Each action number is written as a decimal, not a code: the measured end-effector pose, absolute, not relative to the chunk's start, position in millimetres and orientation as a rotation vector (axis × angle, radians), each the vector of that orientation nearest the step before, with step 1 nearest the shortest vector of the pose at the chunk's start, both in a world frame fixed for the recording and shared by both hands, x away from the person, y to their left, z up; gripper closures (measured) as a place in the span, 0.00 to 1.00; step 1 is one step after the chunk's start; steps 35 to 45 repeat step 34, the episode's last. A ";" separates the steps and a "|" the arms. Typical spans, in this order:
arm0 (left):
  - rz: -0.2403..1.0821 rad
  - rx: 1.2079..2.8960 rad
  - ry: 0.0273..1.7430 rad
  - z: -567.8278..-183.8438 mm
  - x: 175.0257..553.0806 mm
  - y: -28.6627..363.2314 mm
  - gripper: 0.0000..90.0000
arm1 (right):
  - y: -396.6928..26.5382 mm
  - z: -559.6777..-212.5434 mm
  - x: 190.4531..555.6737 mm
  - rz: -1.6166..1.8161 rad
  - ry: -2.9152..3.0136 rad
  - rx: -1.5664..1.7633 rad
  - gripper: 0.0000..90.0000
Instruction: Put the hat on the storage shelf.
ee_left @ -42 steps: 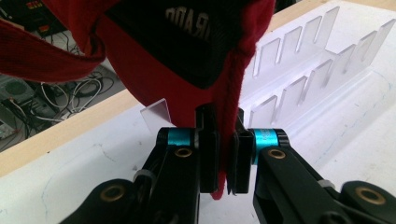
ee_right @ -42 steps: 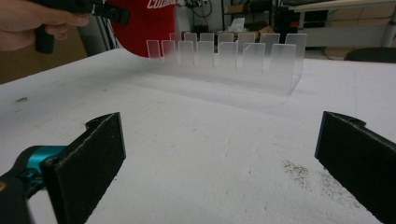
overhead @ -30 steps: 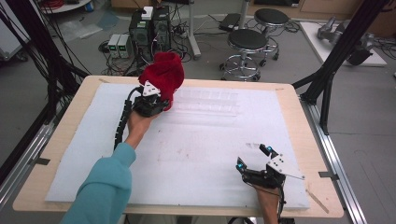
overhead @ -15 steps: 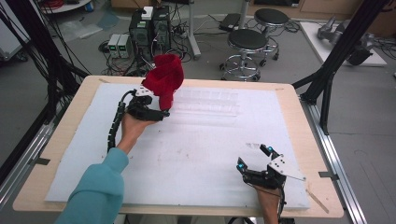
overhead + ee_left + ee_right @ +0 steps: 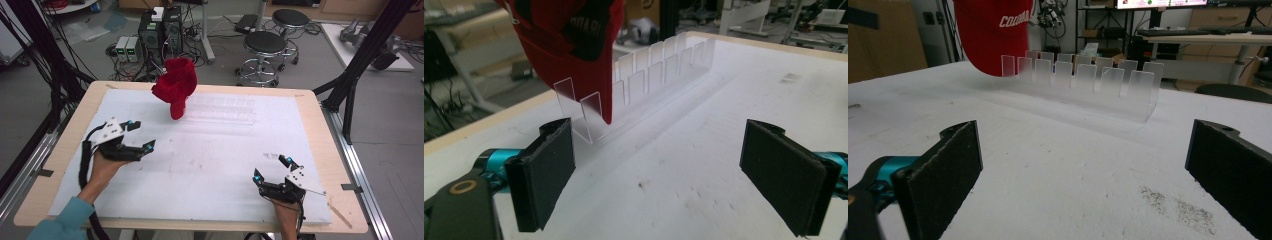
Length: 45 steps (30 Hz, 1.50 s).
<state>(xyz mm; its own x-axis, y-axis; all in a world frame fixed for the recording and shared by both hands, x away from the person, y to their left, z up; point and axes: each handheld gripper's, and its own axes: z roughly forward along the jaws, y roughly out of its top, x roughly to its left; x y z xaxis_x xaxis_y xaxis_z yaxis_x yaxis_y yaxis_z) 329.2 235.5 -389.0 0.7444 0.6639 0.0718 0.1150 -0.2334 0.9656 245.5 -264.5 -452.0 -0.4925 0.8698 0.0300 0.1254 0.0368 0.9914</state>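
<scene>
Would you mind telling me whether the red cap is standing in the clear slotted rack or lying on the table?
Standing in it: the red cap sits upright, its lower edge wedged into the end slot of the clear slotted rack.

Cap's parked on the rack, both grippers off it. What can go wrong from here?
The red cap stands tall in the end slot of the clear rack, overhanging it, so it might tip or slide out. The rack is nearly invisible on the white mat; the open left gripper could clip it on re-approach.

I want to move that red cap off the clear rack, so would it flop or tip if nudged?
The red cap looks like soft cloth, so probably light and floppy. It stands tall with its brim in an end slot of the clear rack, so a nudge would likely tip it.
</scene>
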 end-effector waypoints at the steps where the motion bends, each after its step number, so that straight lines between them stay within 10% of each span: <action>1: 0.596 1.715 0.581 -395.0 312.7 250.4 0.16 | -264.2 -452.0 245.4 1.509 1.688 1.011 0.01; 45: 0.723 1.455 0.624 -455.1 255.1 317.8 0.16 | -264.8 -453.0 241.6 1.520 1.652 0.987 0.01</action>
